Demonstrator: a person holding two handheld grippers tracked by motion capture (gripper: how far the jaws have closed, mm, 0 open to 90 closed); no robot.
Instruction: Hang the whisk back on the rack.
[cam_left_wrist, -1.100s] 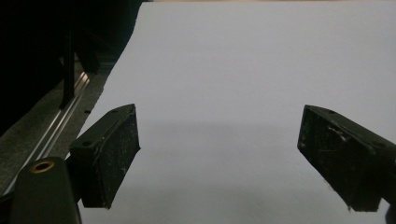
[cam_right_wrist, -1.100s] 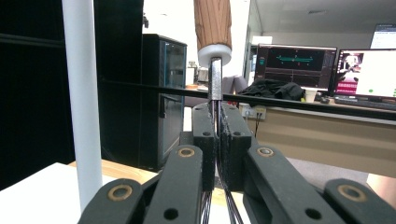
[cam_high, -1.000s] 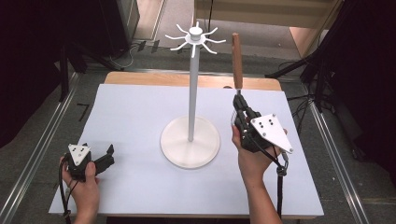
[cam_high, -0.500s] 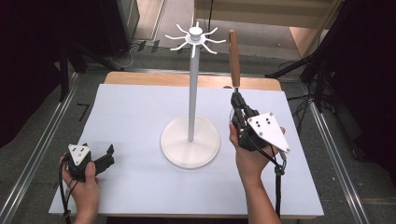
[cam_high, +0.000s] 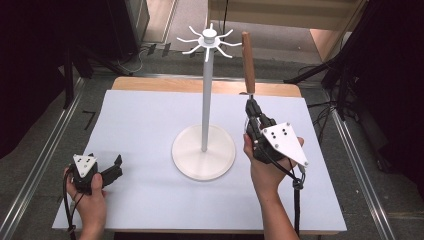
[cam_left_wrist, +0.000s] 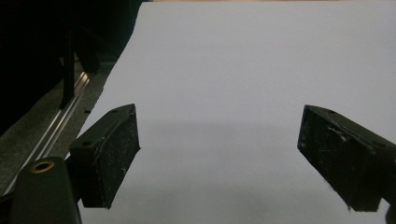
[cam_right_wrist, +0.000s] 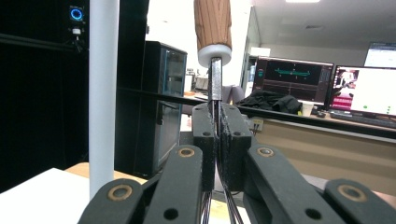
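Note:
A white hook stand (cam_high: 206, 100) rises from a round base (cam_high: 203, 151) at the table's middle, with a ring of hooks (cam_high: 209, 36) on top. To its right, my right gripper (cam_high: 251, 107) is shut on the thin metal stem of a utensil whose wooden handle (cam_high: 248, 62) points straight up, its top near hook height. In the right gripper view the jaws (cam_right_wrist: 218, 114) pinch the stem below the wooden handle (cam_right_wrist: 213, 23), and the stand's pole (cam_right_wrist: 103, 93) is at left. My left gripper (cam_high: 119, 161) rests at the near left, open (cam_left_wrist: 219, 154), nothing between its jaws.
A white sheet (cam_high: 150, 115) covers the wooden table (cam_high: 200, 84). Metal rails (cam_high: 45, 150) run along the floor on both sides, and dark stands (cam_high: 340, 75) are at the back right. Monitors (cam_right_wrist: 299, 74) and a black cabinet (cam_right_wrist: 163, 93) lie beyond the table.
The right gripper has lifted the utensil slightly and drifted a little left toward the stand. The left gripper has not moved.

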